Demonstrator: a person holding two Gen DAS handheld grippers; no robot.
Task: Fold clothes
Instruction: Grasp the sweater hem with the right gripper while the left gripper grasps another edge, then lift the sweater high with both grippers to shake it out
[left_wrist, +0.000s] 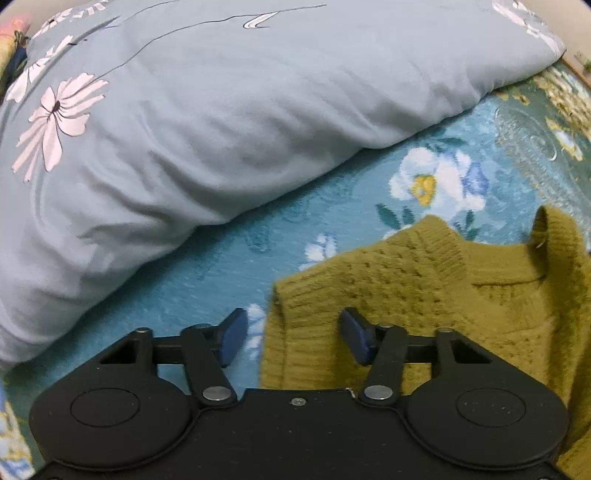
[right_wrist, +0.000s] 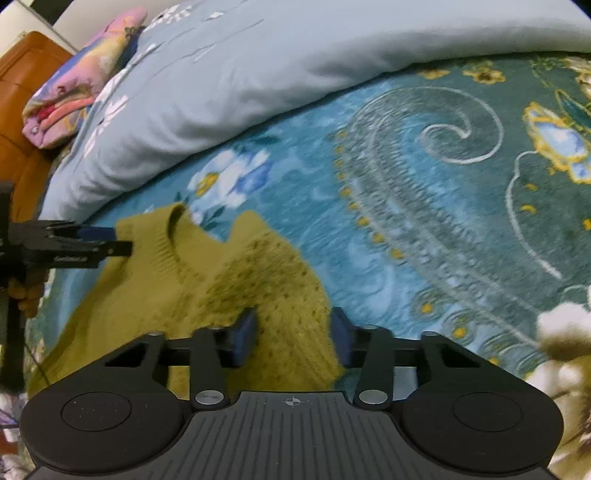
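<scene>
An olive-green knit sweater (left_wrist: 424, 295) lies on the teal floral bedspread (left_wrist: 221, 266), collar toward the pillow side. My left gripper (left_wrist: 293, 338) is open, its jaws straddling the sweater's left edge near the shoulder. In the right wrist view the sweater (right_wrist: 221, 280) spreads to the lower left. My right gripper (right_wrist: 293, 338) is open, its jaws on either side of the sweater's right edge. The left gripper also shows in the right wrist view (right_wrist: 107, 240), at the sweater's far shoulder beside the collar.
A large pale blue quilt with white flowers (left_wrist: 221, 110) is bunched along the back of the bed, seen also in the right wrist view (right_wrist: 258, 66). A folded pink patterned cloth (right_wrist: 81, 81) lies by the wooden headboard (right_wrist: 22, 110).
</scene>
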